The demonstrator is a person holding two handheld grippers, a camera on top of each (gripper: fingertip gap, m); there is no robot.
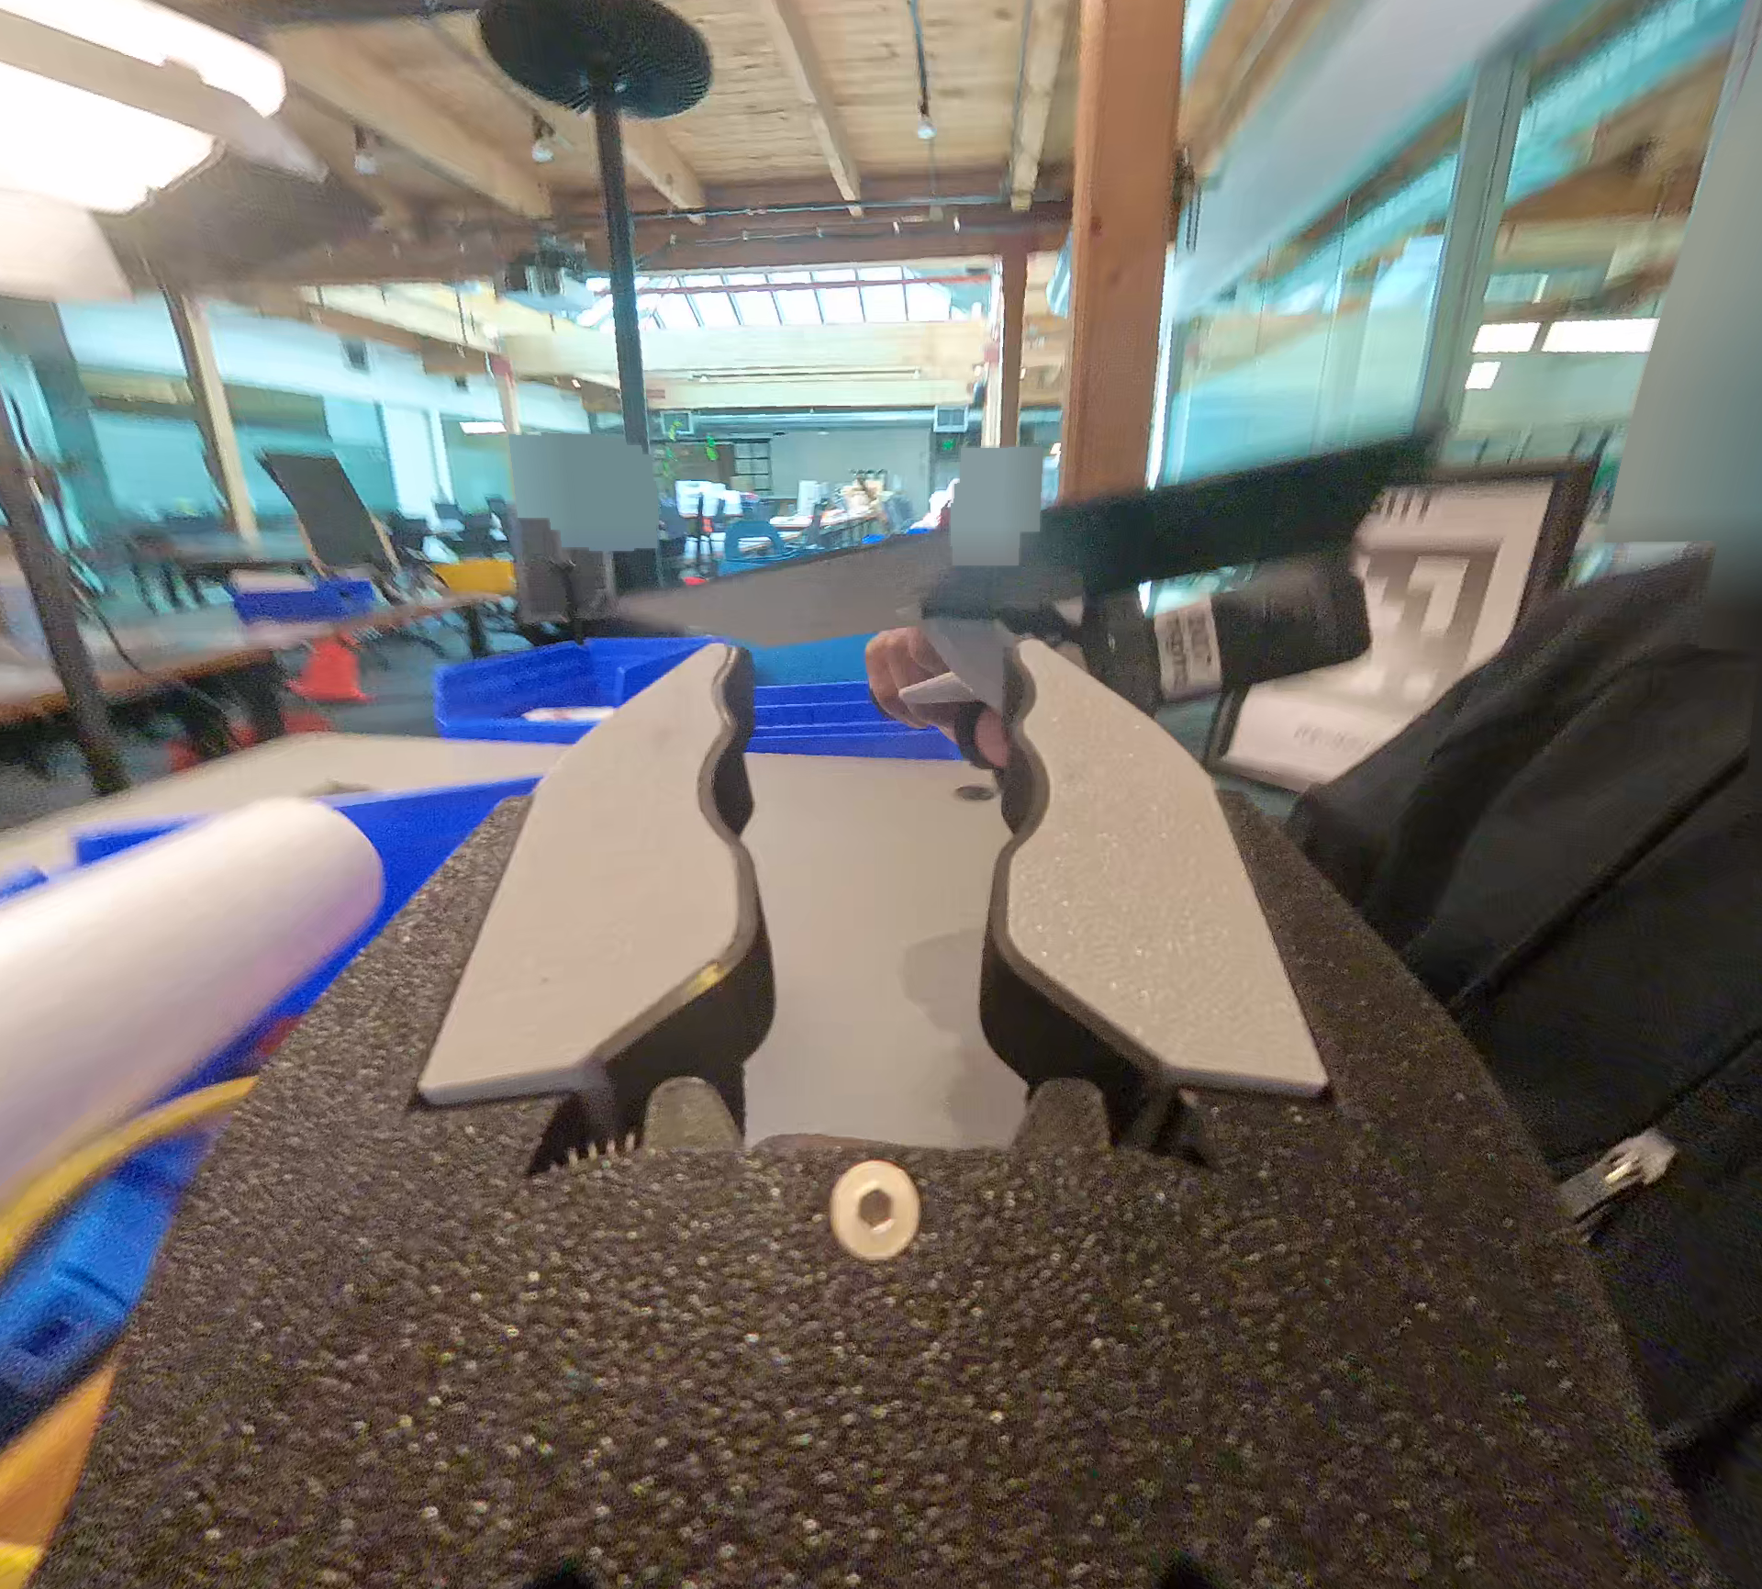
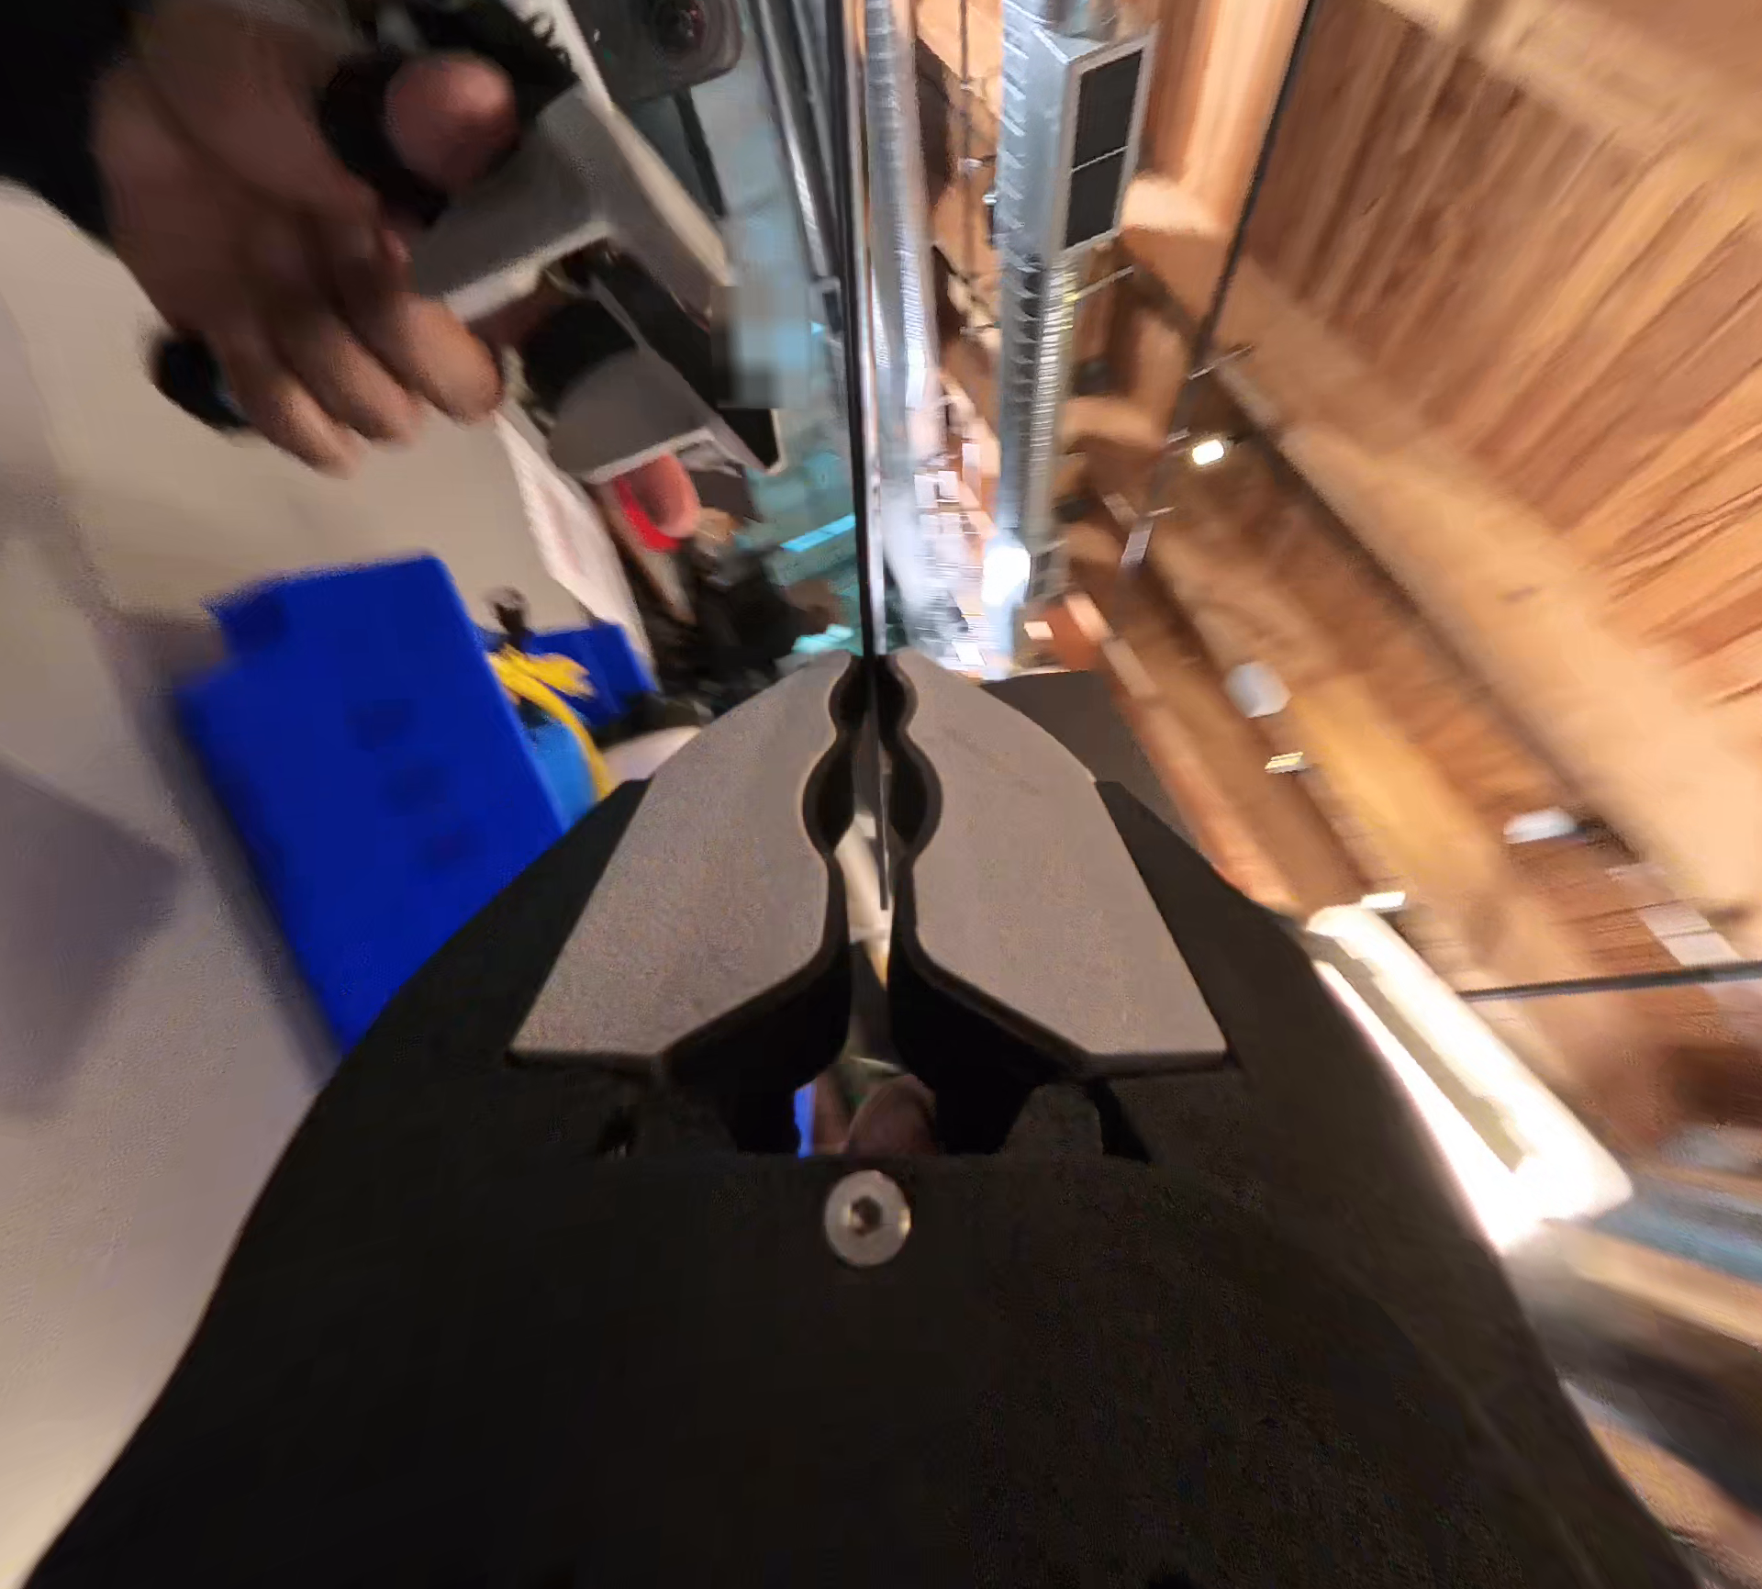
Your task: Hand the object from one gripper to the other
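I count two claws, one stick and three blue bins.

My left claw [image 1: 877, 666] is wide open. It has nothing in it. I can see the bare gray desk [image 1: 858, 876] through the gap between its two fingers.

My right claw [image 2: 868, 671] is squeezed tight on the stick [image 1: 618, 256]. The stick is thin and black. It runs straight out from the tips of the right claw. At its far end sits one round black disc [image 1: 596, 46], high up near the wooden ceiling.

From the left view, the stick stands out ahead, up and a little to the left of the open gap. It is not touching the left claw.

One hand [image 2: 267, 227] holds the left claw, up and to the left in the right view.

One blue bin [image 1: 572, 690] sits on the desk just past the left claw's tips. A second bin [image 1: 420, 837] is close by on the left. A third, small bin [image 1: 296, 597] is far back. A white tube [image 1: 172, 952] pokes in from the left edge.
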